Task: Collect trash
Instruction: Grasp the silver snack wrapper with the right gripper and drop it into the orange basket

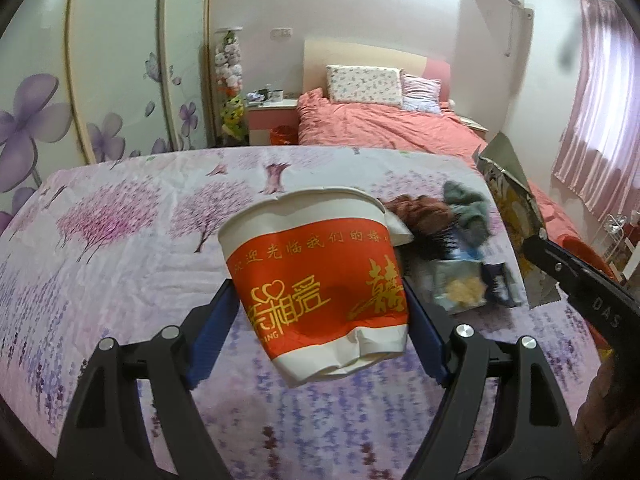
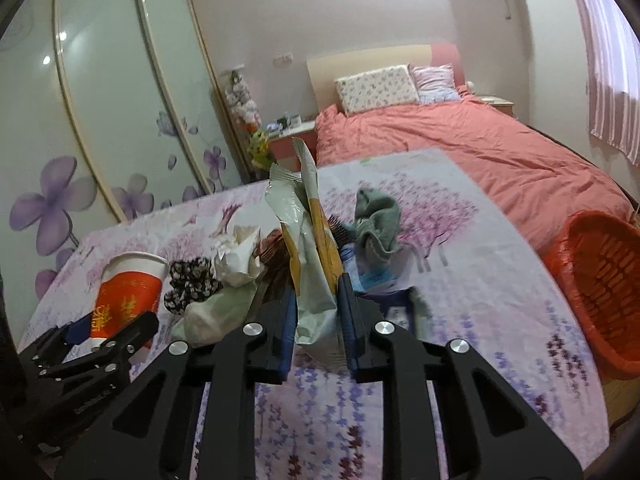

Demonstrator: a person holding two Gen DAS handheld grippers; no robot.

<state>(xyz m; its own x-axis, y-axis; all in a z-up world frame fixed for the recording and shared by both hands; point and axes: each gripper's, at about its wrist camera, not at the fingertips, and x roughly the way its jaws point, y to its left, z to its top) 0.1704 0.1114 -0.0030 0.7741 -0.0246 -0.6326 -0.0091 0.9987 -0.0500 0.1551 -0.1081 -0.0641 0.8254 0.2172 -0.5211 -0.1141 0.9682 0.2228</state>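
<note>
Across the flower-printed tabletop point(image 2: 460, 280), trash lies in a loose heap: a grey-green cloth point(image 2: 378, 220), crumpled white tissue point(image 2: 236, 258), a black-and-white spotted scrap point(image 2: 188, 284) and small packets. Just beside the tabletop's right edge stands an orange basket point(image 2: 604, 292). Clear of the tabletop, the left hand-held gripper point(image 1: 320, 312) clamps a dented red-and-white paper cup point(image 1: 316, 284) by its sides. Beside it, the right hand-held gripper point(image 2: 316, 320) is clenched on a silver snack wrapper point(image 2: 310, 240) that stands upright between its blue pads.
</note>
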